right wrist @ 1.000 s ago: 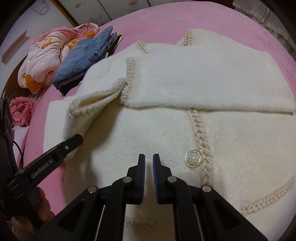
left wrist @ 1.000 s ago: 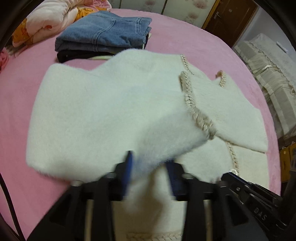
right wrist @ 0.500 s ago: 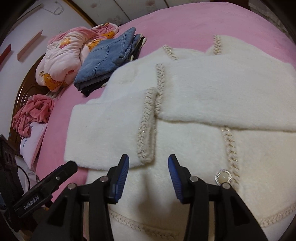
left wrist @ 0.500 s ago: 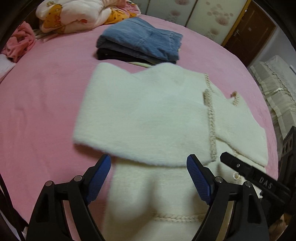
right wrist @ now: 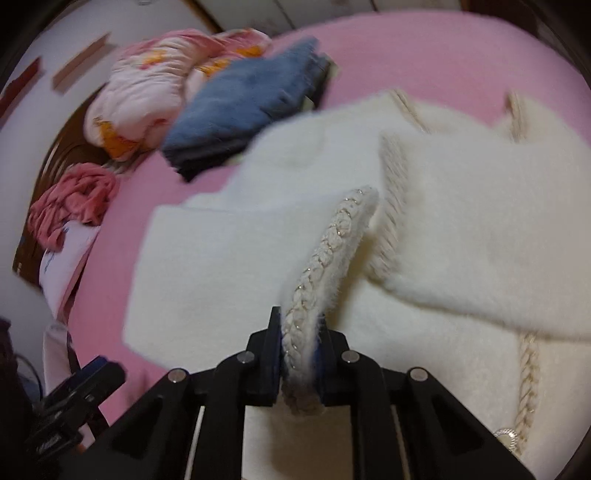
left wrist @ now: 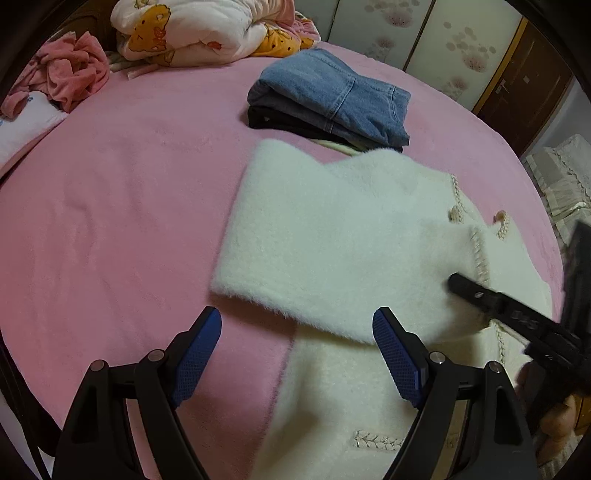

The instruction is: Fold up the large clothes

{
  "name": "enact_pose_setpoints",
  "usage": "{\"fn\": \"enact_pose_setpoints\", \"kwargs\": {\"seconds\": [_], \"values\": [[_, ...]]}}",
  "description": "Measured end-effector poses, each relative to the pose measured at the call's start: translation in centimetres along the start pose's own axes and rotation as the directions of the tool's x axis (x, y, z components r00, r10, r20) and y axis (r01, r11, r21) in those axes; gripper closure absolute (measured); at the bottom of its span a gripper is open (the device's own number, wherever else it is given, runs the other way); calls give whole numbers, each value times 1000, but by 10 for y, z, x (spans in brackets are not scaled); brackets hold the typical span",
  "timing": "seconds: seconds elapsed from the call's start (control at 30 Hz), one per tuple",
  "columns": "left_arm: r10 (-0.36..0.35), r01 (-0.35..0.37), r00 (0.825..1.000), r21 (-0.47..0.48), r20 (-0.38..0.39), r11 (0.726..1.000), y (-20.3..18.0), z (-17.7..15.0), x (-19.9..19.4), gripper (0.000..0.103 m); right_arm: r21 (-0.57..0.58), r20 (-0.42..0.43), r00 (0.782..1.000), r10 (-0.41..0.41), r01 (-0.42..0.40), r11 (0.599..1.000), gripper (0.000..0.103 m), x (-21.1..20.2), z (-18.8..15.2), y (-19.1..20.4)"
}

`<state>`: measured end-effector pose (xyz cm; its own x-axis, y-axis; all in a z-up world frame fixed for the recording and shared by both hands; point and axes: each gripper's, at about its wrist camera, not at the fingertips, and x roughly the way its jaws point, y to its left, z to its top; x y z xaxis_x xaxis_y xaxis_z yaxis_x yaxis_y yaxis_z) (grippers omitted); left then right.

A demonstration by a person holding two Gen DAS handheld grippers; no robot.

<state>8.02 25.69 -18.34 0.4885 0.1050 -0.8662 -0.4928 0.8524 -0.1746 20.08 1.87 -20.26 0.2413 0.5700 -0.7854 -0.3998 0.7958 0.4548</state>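
Note:
A white fluffy cardigan [left wrist: 332,236] with braided trim lies on the pink bed cover [left wrist: 129,206], both sleeves folded across its front. My left gripper [left wrist: 295,321] stands open and holds nothing, hovering over the near edge of the folded left sleeve. My right gripper [right wrist: 299,325] is closing, and its pads press on the braided cuff [right wrist: 332,240] of that sleeve, which arches up from the jaws. In the left wrist view the right gripper [left wrist: 495,302] reaches in over the cardigan from the right. My left gripper [right wrist: 85,380] shows blurred at the lower left in the right wrist view.
A stack of folded jeans [left wrist: 332,99] over dark clothes sits just beyond the cardigan's shoulder. A rolled quilt [left wrist: 207,29] and a crumpled pink cloth [left wrist: 70,70] lie at the head of the bed. Bare pink cover stretches left of the cardigan.
My left gripper let go of the sleeve, opened wide and drew back toward the left. My right gripper opened, moved left and closed on the sleeve's braided cuff, which now lifts.

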Motion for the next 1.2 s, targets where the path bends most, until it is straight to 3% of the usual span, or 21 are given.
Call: {"fn": "enact_pose_setpoints", "kwargs": {"seconds": [0.13,0.27,0.4,0.53,0.6,0.67,0.73,0.8,0.9,0.97,1.07,1.2], "values": [[-6,5,1000,13,30,1000,-4,6,-8,20,-100,141,989,46,-32,994,90,-55,12,25],[-28,27,998,25,62,999,-12,14,-14,20,-98,261,964,52,-27,995,89,-108,26,20],[-40,37,996,49,77,998,-25,20,-13,20,-43,349,937,5,11,999,89,-145,34,-5],[-52,46,996,78,79,996,-37,27,-5,20,34,404,908,-108,103,994,89,-172,30,-41],[-58,52,996,90,69,995,-43,30,0,20,83,391,904,-172,151,985,89,-173,24,-61],[-64,58,997,108,52,992,-50,32,11,20,135,317,919,-234,200,970,86,-162,13,-88],[-59,56,998,135,21,989,-58,33,26,20,154,200,922,-333,306,939,82,-137,-2,-115],[-55,55,998,160,-5,986,-64,34,39,20,175,54,905,-422,408,896,82,-112,-19,-145],[-42,52,998,206,-50,977,-72,39,64,20,287,-12,931,-364,352,891,77,-107,-38,-179],[-41,55,997,215,-68,975,-73,45,79,20,344,15,947,-322,298,891,60,-114,-41,-190],[-61,84,990,176,-128,981,-68,60,108,20,363,76,953,-295,249,898,57,-118,-33,-195],[-109,129,979,109,-171,986,-60,83,142,20,343,88,958,-274,229,911,57,-101,-4,-204]]}}
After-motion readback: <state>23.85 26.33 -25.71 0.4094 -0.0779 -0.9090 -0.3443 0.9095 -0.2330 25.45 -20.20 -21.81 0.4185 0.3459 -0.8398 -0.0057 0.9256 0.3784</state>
